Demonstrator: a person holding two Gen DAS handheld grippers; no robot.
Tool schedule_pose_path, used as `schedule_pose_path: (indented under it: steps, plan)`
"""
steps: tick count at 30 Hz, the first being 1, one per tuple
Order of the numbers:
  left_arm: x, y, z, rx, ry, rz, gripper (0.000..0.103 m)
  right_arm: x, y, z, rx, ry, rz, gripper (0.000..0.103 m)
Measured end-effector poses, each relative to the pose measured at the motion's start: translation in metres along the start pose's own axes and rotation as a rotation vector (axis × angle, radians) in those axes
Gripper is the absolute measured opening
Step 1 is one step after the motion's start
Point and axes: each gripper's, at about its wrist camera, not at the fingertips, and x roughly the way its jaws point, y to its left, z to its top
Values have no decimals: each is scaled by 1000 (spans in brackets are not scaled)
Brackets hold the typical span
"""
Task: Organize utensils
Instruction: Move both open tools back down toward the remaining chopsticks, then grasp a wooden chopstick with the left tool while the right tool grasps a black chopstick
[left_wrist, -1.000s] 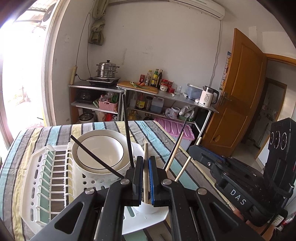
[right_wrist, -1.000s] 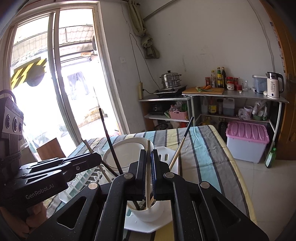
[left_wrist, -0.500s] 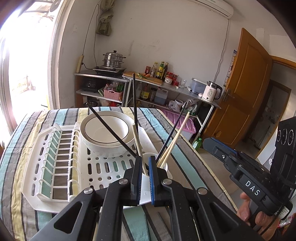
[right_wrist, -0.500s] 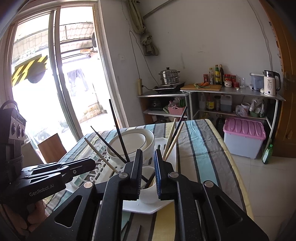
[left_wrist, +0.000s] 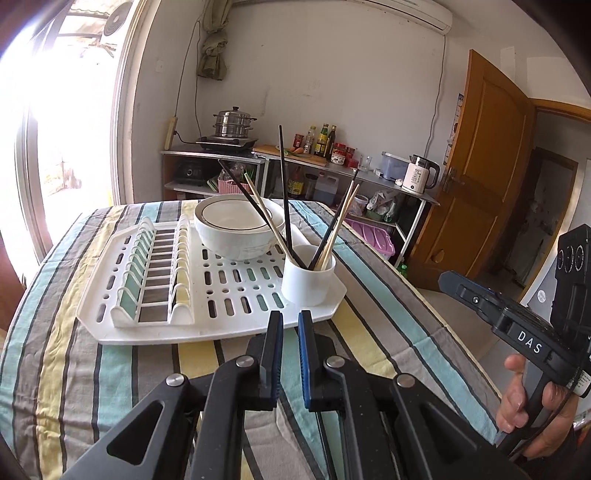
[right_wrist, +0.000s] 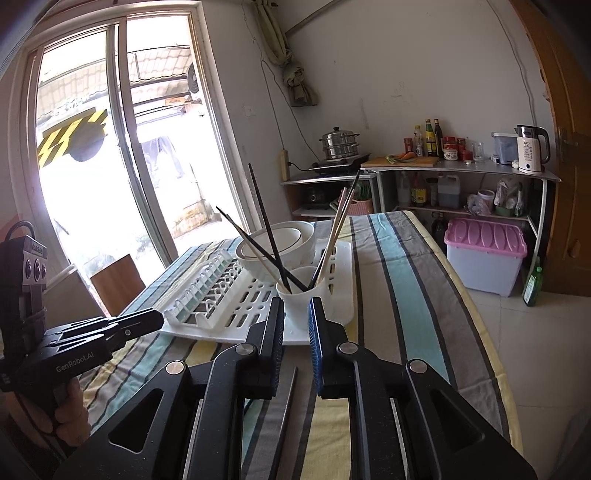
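Observation:
A white cup (left_wrist: 308, 275) stands at the near right corner of a white drying rack (left_wrist: 155, 295) and holds several black and wooden chopsticks (left_wrist: 284, 192). It also shows in the right wrist view (right_wrist: 301, 299) with its chopsticks (right_wrist: 334, 236). My left gripper (left_wrist: 290, 325) is open a little and empty, just short of the rack's near edge. My right gripper (right_wrist: 296, 314) is open a little and empty, close in front of the cup. A dark stick (right_wrist: 286, 410) lies on the cloth under the right gripper.
White bowls (left_wrist: 236, 229) are stacked at the back of the rack. The table has a striped cloth (left_wrist: 55, 332). Its right edge drops to a tiled floor with a pink-lidded box (right_wrist: 484, 254) and a green bottle (right_wrist: 532, 282). Shelves with kitchenware stand behind.
Both grippers held a wooden chopstick over the cup a second ago. Both have let go, opened a little and drawn back toward me; the chopsticks now stand in the cup.

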Motion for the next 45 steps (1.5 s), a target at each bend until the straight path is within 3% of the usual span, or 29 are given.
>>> schedule_pose_path:
  steps: [15,19,23,32,45]
  plan:
    - [-43,6,-77,-11,31,68,8,-32,21,-58,-17,71,13,17]
    - [-49,18,-87,-33,48,76,15,-33,24,-64,-17,80,11,19]
    - [-47,29,-92,-60,66,99,21,-30,25,-68,-20,91,6,19]
    - [-31,47,-94,-86,110,141,21,-18,26,-71,-29,130,-1,19]
    - [2,61,-84,-113,170,121,21,18,24,-71,-38,218,-24,19]
